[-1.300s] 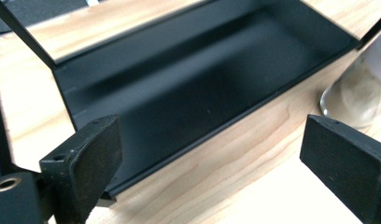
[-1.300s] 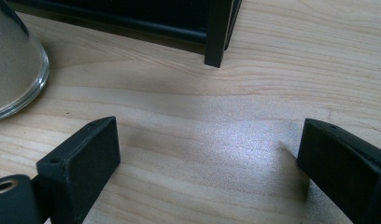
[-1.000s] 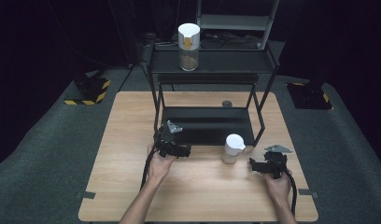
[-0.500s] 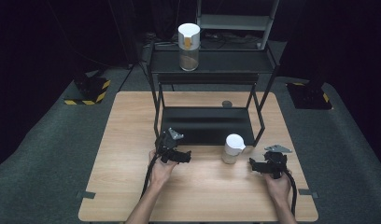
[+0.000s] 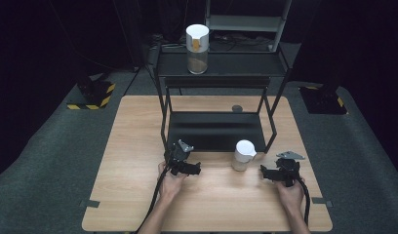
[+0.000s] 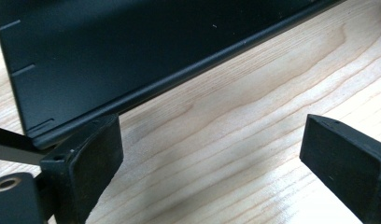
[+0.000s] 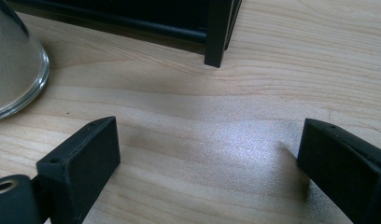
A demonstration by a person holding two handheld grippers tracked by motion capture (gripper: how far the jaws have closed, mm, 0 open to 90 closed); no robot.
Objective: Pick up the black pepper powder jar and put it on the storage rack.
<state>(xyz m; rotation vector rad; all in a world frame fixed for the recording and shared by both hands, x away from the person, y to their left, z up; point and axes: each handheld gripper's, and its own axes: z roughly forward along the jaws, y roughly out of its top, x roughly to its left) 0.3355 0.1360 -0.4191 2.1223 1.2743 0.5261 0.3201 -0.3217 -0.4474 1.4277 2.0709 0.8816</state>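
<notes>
- Two grippers were out on the wooden table (image 5: 138, 146), one in each hand, and neither had hold of anything.
- The left gripper (image 5: 191, 169) had its jaws spread wide, just bare wood grain between them in its own view. The front edge of the black rack's bottom shelf (image 6: 132, 56) ran right ahead of it, close off the left jaw.
- The right gripper (image 5: 265, 171) was spread just as wide, also empty, sitting low over the tabletop.
- The glass jar with the white lid (image 5: 243, 155) stood upright on the table between the two grippers, nearer the right one. In the right gripper view its rounded glass base (image 7: 13, 70) sat ahead and off to the left of the jaws, apart from them.
- Straight ahead of the right gripper, a front leg of the rack (image 7: 220, 32) came down onto the wood.
- A second jar, white lid with an orange mark (image 5: 197, 48), stood way beyond both grippers on the rack's top shelf (image 5: 246, 66).
- A small dark round thing (image 5: 237, 108) lay on the table behind the rack; couldn't tell what it was.
</notes>
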